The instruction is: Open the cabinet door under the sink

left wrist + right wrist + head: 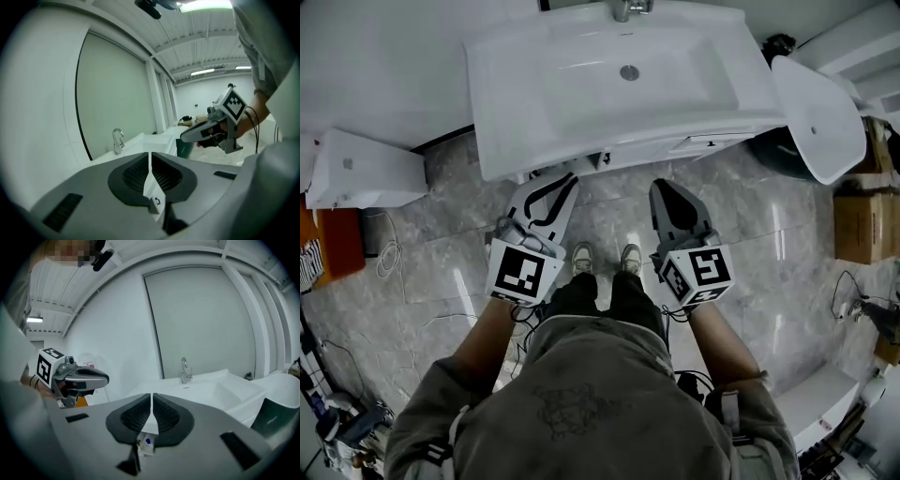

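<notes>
The white sink [712, 89] with its chrome faucet [630, 7] stands right in front of me in the head view. Its overhang hides the cabinet door below; only a thin strip of cabinet front [698, 143] shows. My left gripper [568, 179] and right gripper [662, 187] are held side by side at the sink's near edge, apart from it, above the floor. Both are shut with nothing between the pads. In the left gripper view the shut left gripper [150, 161] points past the faucet [117, 139]. The right gripper [152, 403] faces the faucet [185, 370] and sink [220, 391].
A white fixture [361, 169] sits at the left with an orange object [339, 242] beside it. A loose white basin [820, 117] leans at the right over a dark bin [780, 145]. A cardboard box [864, 225] and cables [848, 300] lie on the marble floor.
</notes>
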Available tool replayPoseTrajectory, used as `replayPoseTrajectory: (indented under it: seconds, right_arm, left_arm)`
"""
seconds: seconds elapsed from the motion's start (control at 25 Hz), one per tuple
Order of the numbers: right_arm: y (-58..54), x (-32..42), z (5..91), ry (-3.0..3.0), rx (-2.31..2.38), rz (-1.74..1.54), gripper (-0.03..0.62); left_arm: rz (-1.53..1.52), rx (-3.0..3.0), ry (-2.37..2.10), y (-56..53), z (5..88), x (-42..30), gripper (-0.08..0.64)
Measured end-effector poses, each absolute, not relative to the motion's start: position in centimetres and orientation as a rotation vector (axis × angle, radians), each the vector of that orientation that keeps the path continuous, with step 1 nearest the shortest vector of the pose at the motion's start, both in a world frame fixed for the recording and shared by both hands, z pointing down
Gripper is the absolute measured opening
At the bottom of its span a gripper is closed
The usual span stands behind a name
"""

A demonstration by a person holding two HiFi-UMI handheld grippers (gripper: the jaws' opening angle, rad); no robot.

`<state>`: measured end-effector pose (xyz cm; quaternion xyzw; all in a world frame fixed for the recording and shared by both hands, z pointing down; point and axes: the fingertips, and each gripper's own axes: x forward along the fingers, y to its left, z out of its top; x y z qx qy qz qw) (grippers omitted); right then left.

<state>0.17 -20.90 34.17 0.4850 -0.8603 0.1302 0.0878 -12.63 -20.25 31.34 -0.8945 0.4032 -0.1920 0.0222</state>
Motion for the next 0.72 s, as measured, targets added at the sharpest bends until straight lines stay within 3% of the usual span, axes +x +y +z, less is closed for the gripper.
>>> replayPoseTrajectory:
  seconds: [0.16,0.72]
  right_arm:
    - [-22.7,-0.7,37.9,-2.555,1.353,0.263,0.034]
    - [-26.7,-2.5,52.3,-2.558,1.146,0.486,0.035]
  left_arm:
    - [-0.683,-2.766,1.240,-22.3,35.3,-11.3,0.032]
    - [-0.697,-2.863,1.404,-24.8,44.5,-9.9,0.032]
